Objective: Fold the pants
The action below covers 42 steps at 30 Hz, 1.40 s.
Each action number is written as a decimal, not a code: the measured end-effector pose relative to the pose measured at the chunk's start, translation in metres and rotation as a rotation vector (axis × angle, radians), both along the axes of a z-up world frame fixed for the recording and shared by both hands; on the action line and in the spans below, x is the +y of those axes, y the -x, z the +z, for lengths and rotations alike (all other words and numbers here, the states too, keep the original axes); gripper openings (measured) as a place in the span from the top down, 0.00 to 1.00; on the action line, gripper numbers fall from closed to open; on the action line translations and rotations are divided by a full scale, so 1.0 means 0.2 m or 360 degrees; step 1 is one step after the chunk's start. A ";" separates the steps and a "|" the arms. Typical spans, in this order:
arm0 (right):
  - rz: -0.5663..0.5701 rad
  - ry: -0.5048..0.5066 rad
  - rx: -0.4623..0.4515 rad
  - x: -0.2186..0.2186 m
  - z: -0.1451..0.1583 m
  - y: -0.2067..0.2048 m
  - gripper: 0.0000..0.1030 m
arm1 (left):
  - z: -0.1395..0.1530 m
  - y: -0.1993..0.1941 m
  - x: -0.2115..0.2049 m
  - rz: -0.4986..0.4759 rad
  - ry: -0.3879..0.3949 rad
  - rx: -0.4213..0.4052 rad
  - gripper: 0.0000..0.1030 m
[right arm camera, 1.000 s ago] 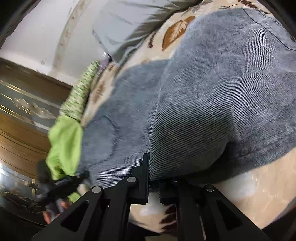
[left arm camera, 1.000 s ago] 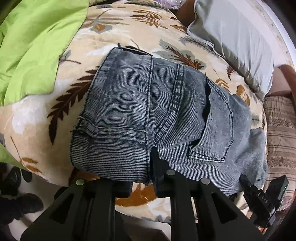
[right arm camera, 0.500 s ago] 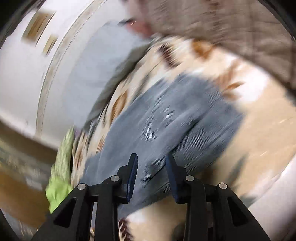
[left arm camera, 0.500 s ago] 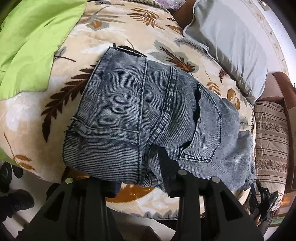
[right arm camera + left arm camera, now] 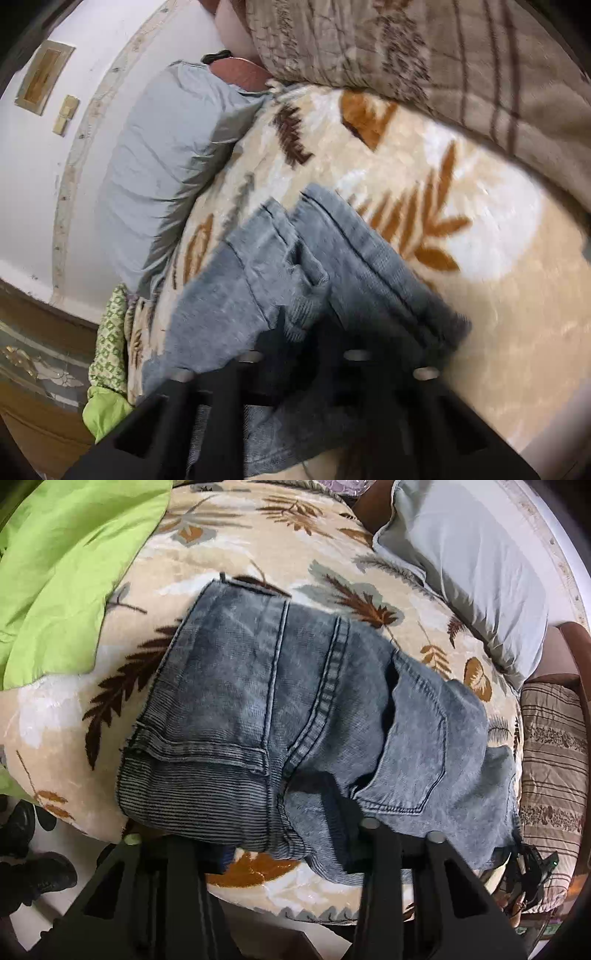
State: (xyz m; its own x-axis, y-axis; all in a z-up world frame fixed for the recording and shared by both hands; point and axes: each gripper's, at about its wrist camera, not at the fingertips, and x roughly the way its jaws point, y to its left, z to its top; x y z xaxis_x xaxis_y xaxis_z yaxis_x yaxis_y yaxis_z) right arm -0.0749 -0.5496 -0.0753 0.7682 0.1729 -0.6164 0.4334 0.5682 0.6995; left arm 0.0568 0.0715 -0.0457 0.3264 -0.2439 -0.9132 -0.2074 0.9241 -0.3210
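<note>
1. Location of pants (image 5: 295, 709): laid as a thick folded block on the leaf-print blanket (image 5: 258, 554), close to its front edge, between the green cloth (image 5: 74, 572) and the grey pillow (image 5: 472, 572). Back pocket (image 5: 406, 746) uppermost.
2. Left gripper (image 5: 277, 834): jaws closing at the near edge of the block, with a denim fold between them. Pads not seen pressing; one fingertip hidden under the cloth.
3. Right gripper (image 5: 306, 332): jaws closing, almost together, with bunched denim between them at the far end of the block. Appears pinched, though the view is blurred.
4. Handling, as judged: heavy for a garment, soft but springy. Several denim layers likely to resist a crease and spring open if released early. Coarse weave, so little risk of slipping in the pads. Not fragile.
5. Recommended hold: through all layers at the two near corners, on seams or hem where the cloth is thickest. Avoid the loose pocket flap and any single top layer, which would peel the stack apart.
6. Plush blanket likely to drag on the denim, so lift rather than slide.
</note>
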 end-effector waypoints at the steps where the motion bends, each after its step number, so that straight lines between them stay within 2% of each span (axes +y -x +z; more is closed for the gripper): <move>1: 0.0018 0.0018 -0.0064 -0.01 0.06 0.02 0.90 | 0.03 0.00 0.00 0.0004 -0.0013 -0.0018 0.80; 5: 0.0038 0.0135 -0.0271 -0.05 0.29 0.16 0.91 | 0.11 0.01 0.00 -0.0022 -0.0038 -0.0084 0.82; 7: 0.0063 0.0247 -0.0236 -0.06 0.32 0.22 0.91 | 0.10 0.01 -0.01 -0.0034 -0.0070 -0.0082 0.82; 10: 0.0069 0.0334 -0.0110 -0.07 0.24 0.24 0.91 | 0.01 0.01 -0.03 -0.0040 -0.0127 0.0007 0.82; 15: 0.0008 0.0256 0.0028 -0.10 0.01 0.26 0.91 | -0.06 0.01 -0.01 -0.0047 -0.0144 0.0050 0.81; 18: 0.0004 0.0253 0.0032 -0.10 -0.03 0.27 0.89 | -0.06 0.01 -0.02 -0.0074 -0.0176 0.0054 0.80; 21: 0.0016 0.0250 0.0045 -0.10 0.03 0.28 0.82 | -0.03 0.02 -0.01 -0.0153 -0.0172 0.0052 0.80; 23: -0.0014 0.0315 0.0037 -0.10 0.11 0.33 0.80 | 0.03 0.06 0.02 -0.0268 -0.0156 0.0030 0.79; 25: -0.0053 0.0380 -0.0020 -0.11 0.22 0.39 0.78 | 0.08 0.10 0.07 -0.0363 -0.0129 -0.0004 0.73; 27: -0.0036 0.0457 -0.0078 -0.09 0.34 0.40 0.73 | 0.15 0.13 0.18 -0.0383 -0.0093 -0.0058 0.70; 28: 0.0028 0.0509 -0.0101 -0.05 0.40 0.36 0.71 | 0.18 0.12 0.24 -0.0354 -0.0079 -0.0088 0.68; 30: 0.0185 0.0559 -0.0116 0.06 0.48 0.24 0.60 | 0.24 0.06 0.36 -0.0233 -0.0103 -0.0147 0.52; 32: 0.0362 0.0569 -0.0141 0.20 0.52 0.09 0.59 | 0.26 -0.03 0.45 -0.0130 -0.0092 -0.0178 0.44; 35: 0.0690 0.0513 -0.0154 0.51 0.52 -0.26 0.55 | 0.16 -0.24 0.50 -0.0094 -0.0009 -0.0079 0.42; 37: 0.0909 0.0491 -0.0148 0.76 0.49 -0.52 0.53 | 0.08 -0.33 0.50 -0.0101 0.0002 0.0005 0.42; 40: 0.1136 0.0465 -0.0051 1.06 0.39 -0.83 0.53 | -0.04 -0.45 0.51 -0.0103 0.0070 0.0128 0.42; 42: 0.1250 0.0484 0.0024 1.23 0.32 -1.00 0.53 | -0.11 -0.50 0.54 -0.0106 0.0198 0.0182 0.42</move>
State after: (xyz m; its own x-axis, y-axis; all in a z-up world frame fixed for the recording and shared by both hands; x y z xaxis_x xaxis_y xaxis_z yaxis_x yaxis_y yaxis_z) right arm 0.1260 -0.3038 -0.0117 0.4852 0.4786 -0.7318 -0.1587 0.8712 0.4646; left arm 0.1561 0.1796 -0.0681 0.2016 -0.3751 -0.9048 -0.1891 0.8915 -0.4117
